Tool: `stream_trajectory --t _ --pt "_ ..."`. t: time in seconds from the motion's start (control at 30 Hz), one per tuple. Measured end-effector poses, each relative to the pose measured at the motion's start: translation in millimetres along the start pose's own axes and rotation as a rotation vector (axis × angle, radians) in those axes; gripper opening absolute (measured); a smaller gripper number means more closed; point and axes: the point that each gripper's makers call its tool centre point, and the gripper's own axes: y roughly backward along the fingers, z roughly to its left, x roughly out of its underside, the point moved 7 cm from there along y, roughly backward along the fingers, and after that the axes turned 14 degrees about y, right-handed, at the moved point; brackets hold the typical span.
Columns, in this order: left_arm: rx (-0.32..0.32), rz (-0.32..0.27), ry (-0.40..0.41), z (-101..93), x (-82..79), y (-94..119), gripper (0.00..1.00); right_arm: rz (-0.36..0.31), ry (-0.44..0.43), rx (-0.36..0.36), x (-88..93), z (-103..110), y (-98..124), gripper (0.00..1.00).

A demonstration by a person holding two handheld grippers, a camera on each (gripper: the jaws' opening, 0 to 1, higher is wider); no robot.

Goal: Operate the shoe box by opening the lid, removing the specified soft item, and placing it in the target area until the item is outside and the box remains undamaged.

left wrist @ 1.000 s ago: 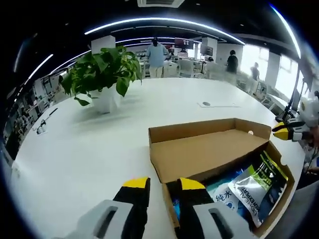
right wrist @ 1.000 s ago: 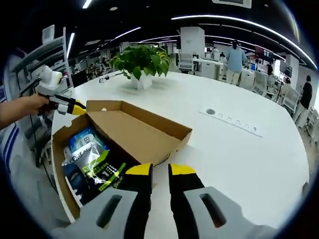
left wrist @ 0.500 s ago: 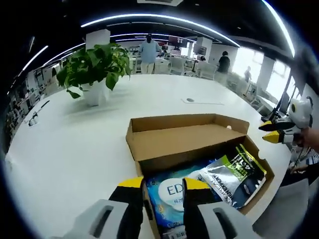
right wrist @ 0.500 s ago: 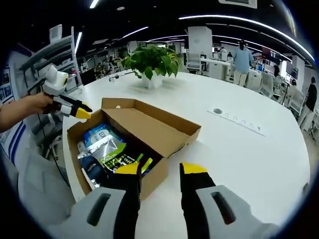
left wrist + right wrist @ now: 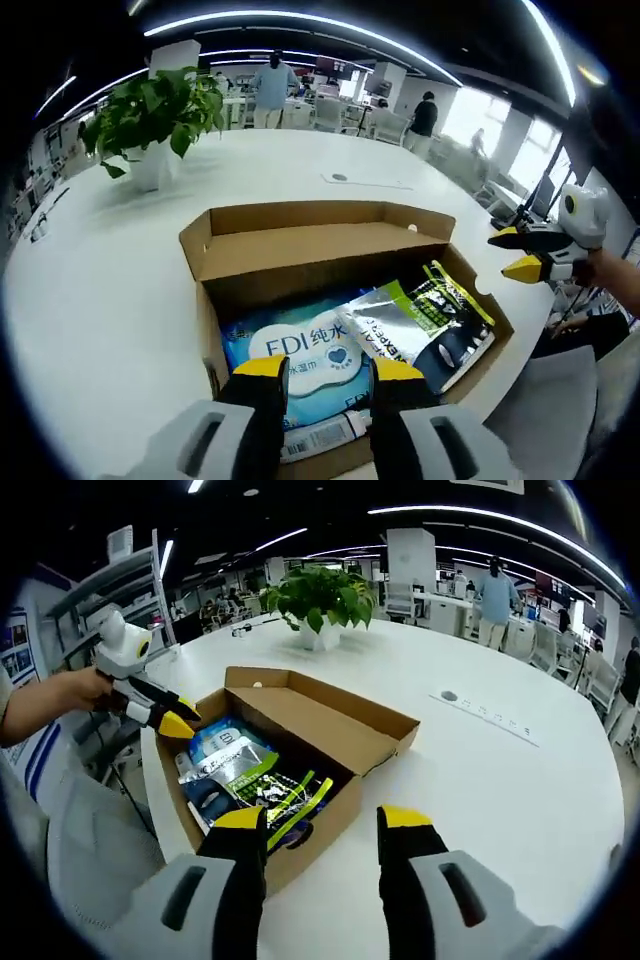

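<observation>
The white counter (image 5: pixel 110 300) is broad and round, with a potted plant (image 5: pixel 150 110) well back on it and people standing far off in the room; a small round socket plate (image 5: pixel 449 696) is set into its surface; near the edge where the person stands sits the cardboard shoe box (image 5: pixel 330 230), its lid (image 5: pixel 330 715) already swung up and lying back on the far side, which I take to be why the inside is exposed to both hands at once.

Inside lie soft packs side by side: a blue-and-white wet-wipes pack (image 5: pixel 300 350) toward one end and a silver-and-green foil pouch (image 5: pixel 430 320) toward the other, partly overlapping; which one is the specified item I cannot tell.

The left gripper (image 5: pixel 328 372) hovers with its jaws parted just above the wipes pack, holding nothing, seemingly lined up to come down on it; in the right gripper view it shows at the box's near corner (image 5: pixel 165 720), a hand behind it.

The right gripper (image 5: pixel 325 825) has its jaws spread wide and empty, poised over the box's end wall near the foil pouch, probably ready to steady the cardboard so it does not crush; from the left gripper view it sits just off the box's other end (image 5: pixel 525 250).
</observation>
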Motion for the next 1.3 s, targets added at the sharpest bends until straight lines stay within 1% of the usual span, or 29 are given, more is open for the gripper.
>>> stream_trajectory --t 0.07,0.17,0.23,0.33,0.5,0.53,0.57,0.7,0.77,0.83,0.87,0.9,0.93,0.97,1.03,1.07,1.2,1.3 --pt "0.012 0.009 0.002 -2.7 2.4 -1.7 0.32 0.000 -0.004 0.001 1.3 1.6 0.8 0.43" --pt "0.046 0.043 0.012 -9.0 8.8 -6.8 0.32 0.000 -0.015 0.001 3.0 4.5 2.2 0.44" --pt "0.055 0.053 0.013 -11.4 11.4 -9.9 0.32 -0.001 -0.017 -0.002 3.8 6.8 2.9 0.44" --pt "0.067 0.076 0.021 -13.7 14.7 -14.7 0.32 -0.001 0.000 -0.007 4.8 11.6 3.1 0.45" --pt "0.115 0.123 0.079 -19.8 18.4 -22.2 0.31 0.003 0.036 -0.020 5.2 19.7 2.5 0.46" --pt "0.122 0.143 0.098 -21.8 19.6 -23.3 0.30 0.004 0.041 -0.022 5.1 21.0 2.5 0.46" --pt "0.127 0.146 0.105 -22.7 19.5 -24.4 0.30 0.004 0.041 -0.023 5.0 21.6 2.6 0.46" --pt "0.156 0.191 0.162 -25.9 23.6 -30.2 0.29 -0.004 0.032 -0.036 4.7 26.3 2.1 0.46" --pt "0.165 0.195 0.189 -25.6 24.3 -32.4 0.27 -0.005 0.034 -0.043 4.8 29.0 2.0 0.45" --pt "0.190 0.200 0.236 -26.0 25.3 -35.1 0.26 -0.007 0.035 -0.050 5.3 31.6 2.0 0.45" --pt "0.208 0.213 0.282 -26.0 26.3 -36.5 0.25 -0.007 0.036 -0.052 5.7 32.4 1.9 0.45" --pt "0.216 0.213 0.306 -25.4 26.4 -37.7 0.23 -0.006 0.035 -0.055 6.1 33.1 1.8 0.45" --pt "0.224 0.215 0.330 -24.8 26.6 -38.7 0.19 -0.005 0.032 -0.060 6.8 34.3 1.7 0.45" --pt "0.238 0.216 0.365 -24.0 26.5 -39.7 0.17 -0.004 0.031 -0.061 7.2 35.0 1.5 0.45" --pt "0.242 0.211 0.426 -22.2 25.7 -40.5 0.15 -0.001 0.028 -0.064 8.3 36.4 1.5 0.45" --pt "0.244 0.209 0.433 -21.6 25.5 -40.3 0.13 -0.001 0.026 -0.066 8.6 36.9 1.5 0.45" --pt "0.250 0.194 0.420 -21.3 24.4 -37.2 0.03 -0.003 0.005 -0.076 8.6 39.1 0.8 0.44" --pt "0.251 0.184 0.419 -19.4 22.8 -33.9 0.01 -0.004 -0.004 -0.085 7.6 40.9 -1.2 0.42"
